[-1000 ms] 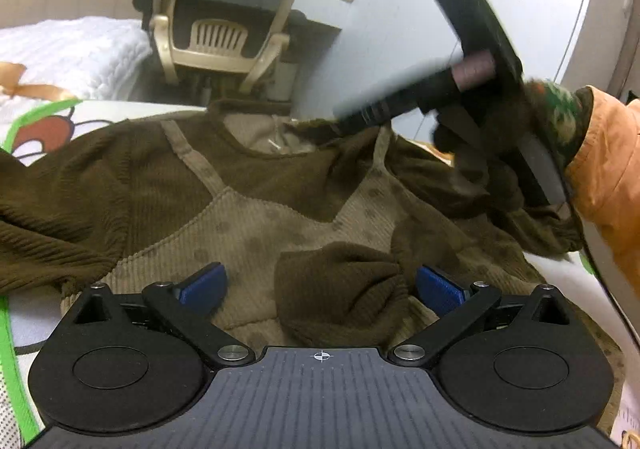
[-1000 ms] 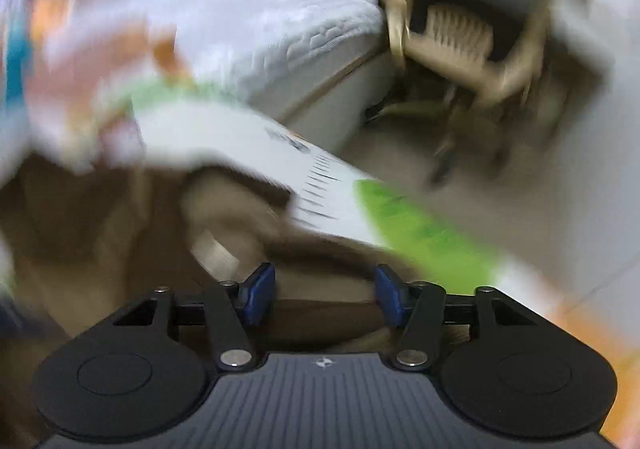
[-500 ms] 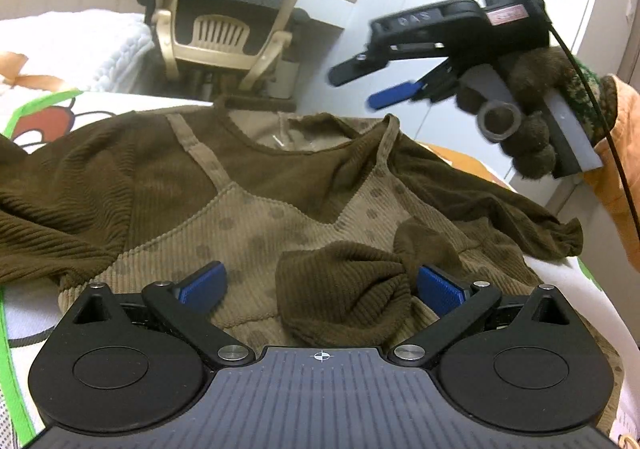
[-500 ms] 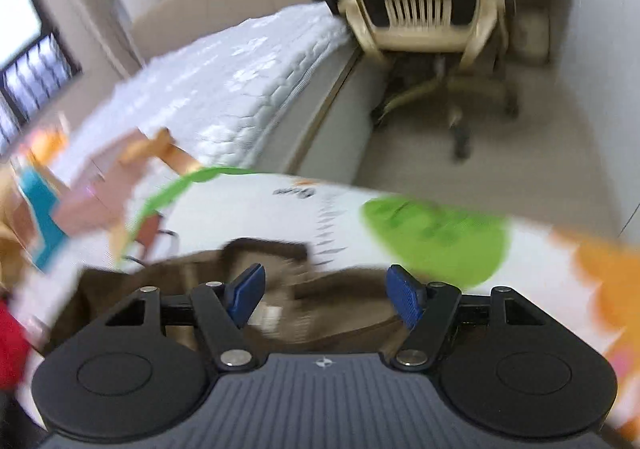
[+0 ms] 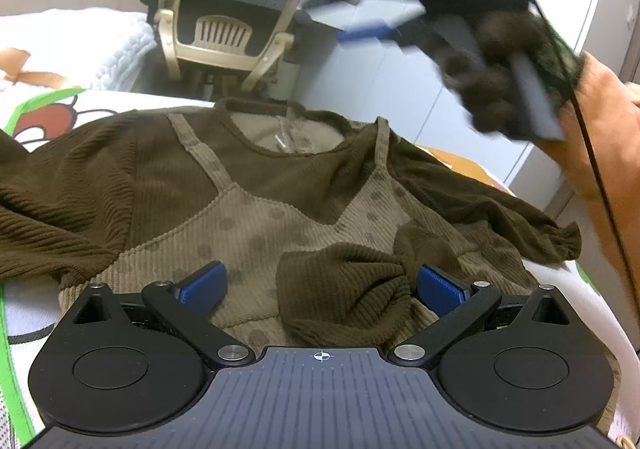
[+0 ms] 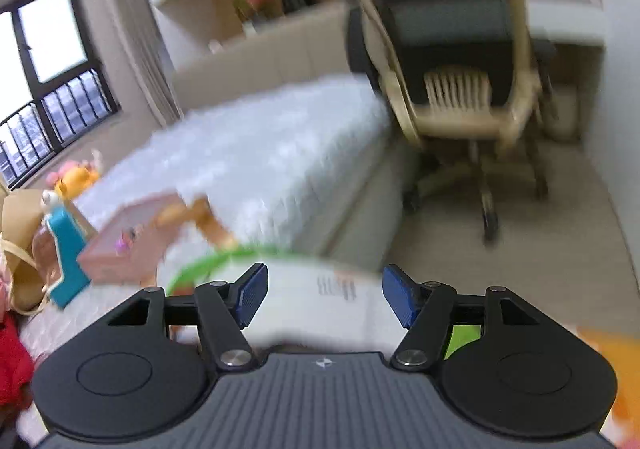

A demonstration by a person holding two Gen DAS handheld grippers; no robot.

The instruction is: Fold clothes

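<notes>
Left gripper (image 5: pixel 320 285) is held spread wide over a brown top (image 5: pixel 256 185), nothing clamped. Right gripper (image 6: pixel 324 295), raised and blurred, is likewise spread and empty. The top is laid flat on a printed sheet (image 5: pixel 52 113): dark ribbed sleeves, tan dotted front, one cuff (image 5: pixel 344 289) bunched between the left fingers.

Left gripper (image 5: pixel 320 285): black body with round covers, silver screws, ribbed blue pads. Beside the right gripper (image 5: pixel 372 15), a fuzzy brown glove (image 5: pixel 492 89), orange sleeve (image 5: pixel 600 121), thin black cable (image 5: pixel 592 153).
</notes>
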